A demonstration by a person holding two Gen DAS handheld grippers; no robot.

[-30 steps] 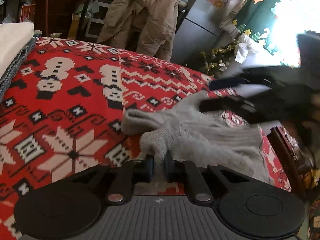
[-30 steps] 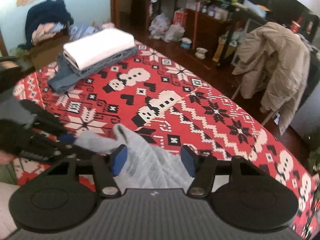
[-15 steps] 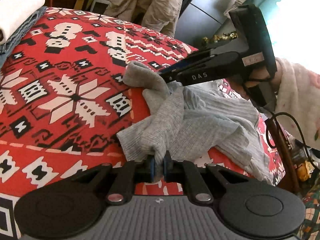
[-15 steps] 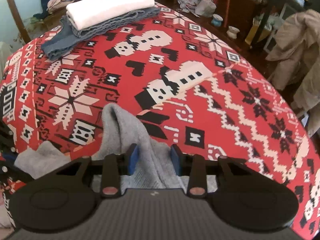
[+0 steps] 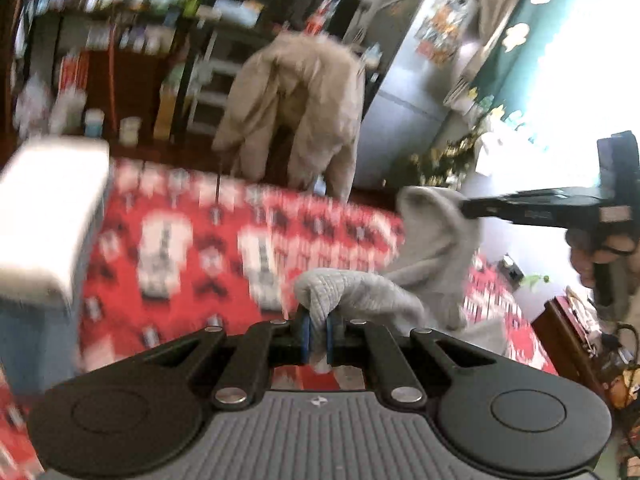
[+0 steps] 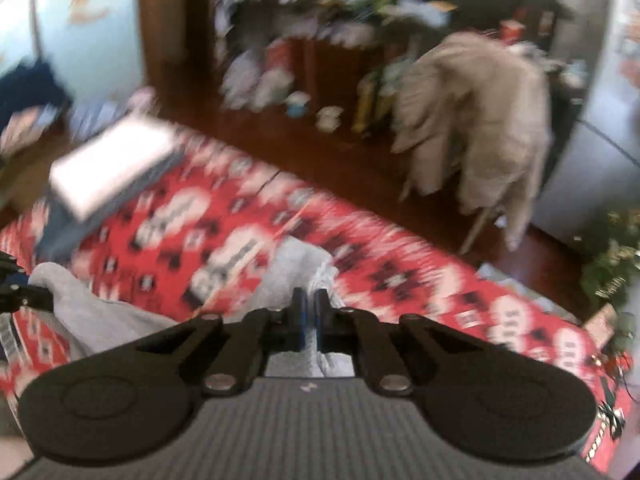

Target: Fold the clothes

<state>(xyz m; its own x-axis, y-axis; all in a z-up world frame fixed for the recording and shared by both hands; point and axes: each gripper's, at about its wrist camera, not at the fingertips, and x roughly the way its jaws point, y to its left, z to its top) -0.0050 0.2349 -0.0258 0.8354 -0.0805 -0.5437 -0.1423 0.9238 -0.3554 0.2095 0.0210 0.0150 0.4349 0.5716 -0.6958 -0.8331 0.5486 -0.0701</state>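
Grey sweater (image 5: 436,248), soft, light, floppy knit, hangs between both grippers, above the red tabletop (image 5: 180,240). Left gripper (image 5: 315,334) pinches one bunched edge; right gripper (image 6: 309,320) is pressed together on another. Best held at edges or corners; bunched cloth may slip.

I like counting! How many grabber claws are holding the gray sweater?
2. The left gripper pinches one bunch of the gray sweater; the right gripper pinches another.

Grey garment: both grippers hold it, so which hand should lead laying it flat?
Probably the right gripper: it pinches the grey garment high, cloth hanging below. The left gripper holds a bunched end.
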